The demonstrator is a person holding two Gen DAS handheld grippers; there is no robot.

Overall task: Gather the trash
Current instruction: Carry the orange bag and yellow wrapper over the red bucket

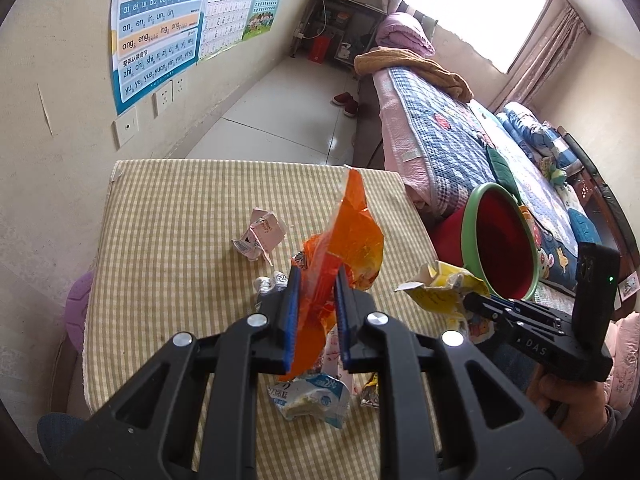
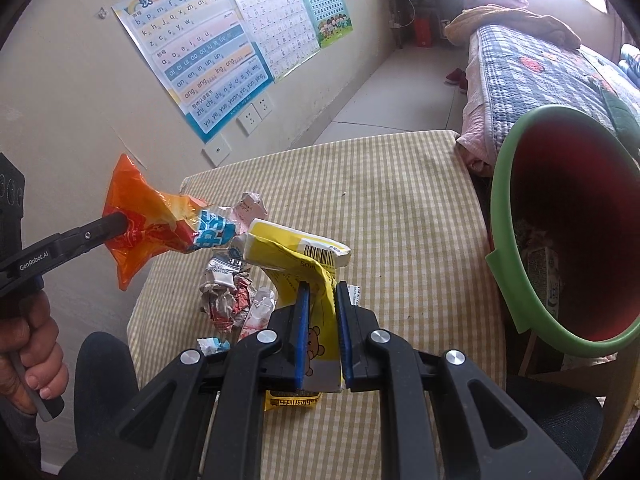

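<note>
My left gripper [image 1: 317, 280] is shut on an orange plastic wrapper [image 1: 352, 236] and holds it above the checked table [image 1: 168, 248]; the wrapper also shows in the right wrist view [image 2: 140, 220]. My right gripper [image 2: 322, 294] is shut on a crumpled yellow carton [image 2: 296, 252], seen also in the left wrist view [image 1: 440, 288], near the table's right edge. A red bin with a green rim [image 2: 568, 232] stands tilted at the right, with some trash inside. Loose trash lies on the table: a pink carton [image 1: 262, 236], a blue-white wrapper [image 1: 312, 400], crumpled foil [image 2: 224, 292].
A bed with a patterned quilt [image 1: 460, 140] runs along the right. Posters [image 1: 156, 28] and wall sockets [image 1: 166, 96] are on the left wall. Red slippers [image 1: 346, 102] lie on the tiled floor. A shelf [image 1: 340, 28] stands at the far end.
</note>
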